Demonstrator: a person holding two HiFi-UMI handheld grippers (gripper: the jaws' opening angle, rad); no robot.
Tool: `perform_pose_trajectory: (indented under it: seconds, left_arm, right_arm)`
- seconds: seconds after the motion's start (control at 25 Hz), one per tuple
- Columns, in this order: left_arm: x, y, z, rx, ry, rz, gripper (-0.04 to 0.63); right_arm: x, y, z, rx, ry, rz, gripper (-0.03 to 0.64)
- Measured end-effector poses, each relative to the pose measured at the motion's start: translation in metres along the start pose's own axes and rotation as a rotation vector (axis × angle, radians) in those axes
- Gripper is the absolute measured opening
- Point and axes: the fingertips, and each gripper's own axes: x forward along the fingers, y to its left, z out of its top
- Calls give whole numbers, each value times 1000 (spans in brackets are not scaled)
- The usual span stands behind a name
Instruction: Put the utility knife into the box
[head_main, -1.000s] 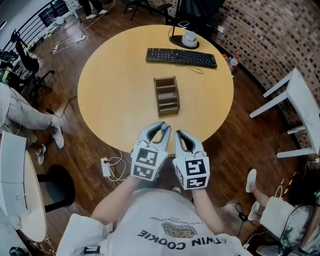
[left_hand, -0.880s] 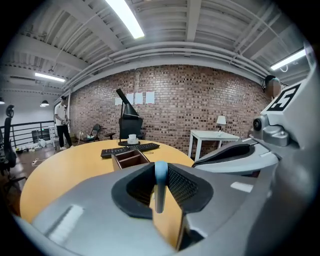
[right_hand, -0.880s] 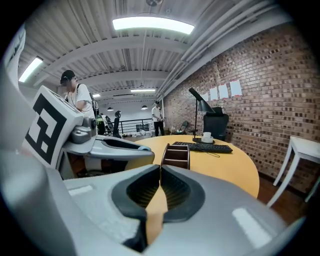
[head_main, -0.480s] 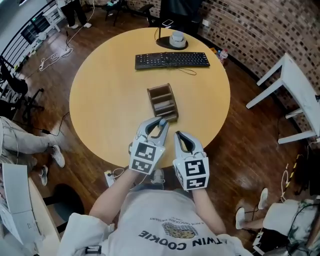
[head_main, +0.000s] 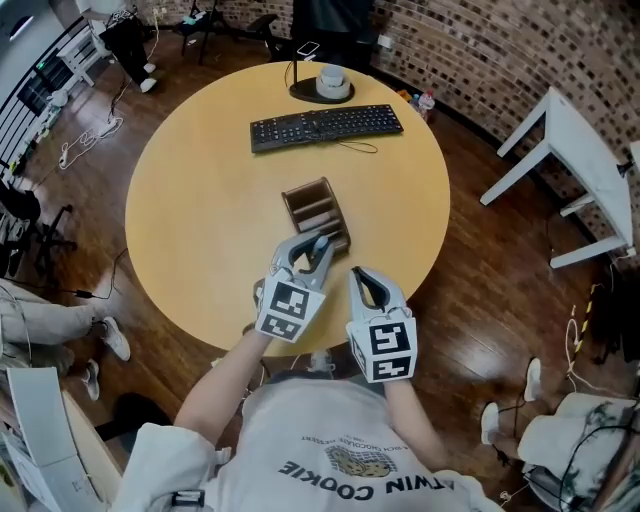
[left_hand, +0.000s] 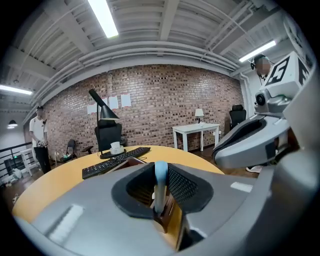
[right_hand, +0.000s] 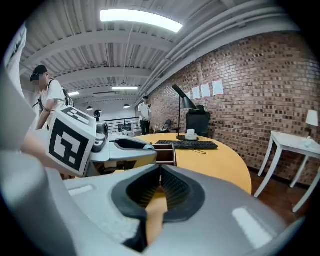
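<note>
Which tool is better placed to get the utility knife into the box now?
Left. The left tool grips the utility knife, with its tip at the near end of the box. The right tool is shut, empty, and farther back.

At the bottom centre, a white T-shirt (head_main: 330, 450) with dark print. Above it, the grey left gripper (head_main: 318, 246) and right gripper (head_main: 357, 275) carry black-and-white marker cubes (head_main: 382, 345).
</note>
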Motion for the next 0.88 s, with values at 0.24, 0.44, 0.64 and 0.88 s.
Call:
perform_pose_trajectory:
  seconds: [0.24, 0.44, 0.64, 0.88]
  left_arm:
    - [8, -1, -13, 74, 11, -22, 75]
    - [12, 0, -23, 99, 21, -28, 77]
    - [17, -1, -35, 120, 33, -25, 77]
    - [17, -3, -46, 138, 67, -25, 77]
  right_arm:
    - [5, -3, -3, 4, 10, -19, 9]
    - [10, 1, -6, 7, 23, -17, 10]
    - [13, 4, -11, 5, 41, -13, 9]
    - [13, 7, -14, 16, 48, -6, 9]
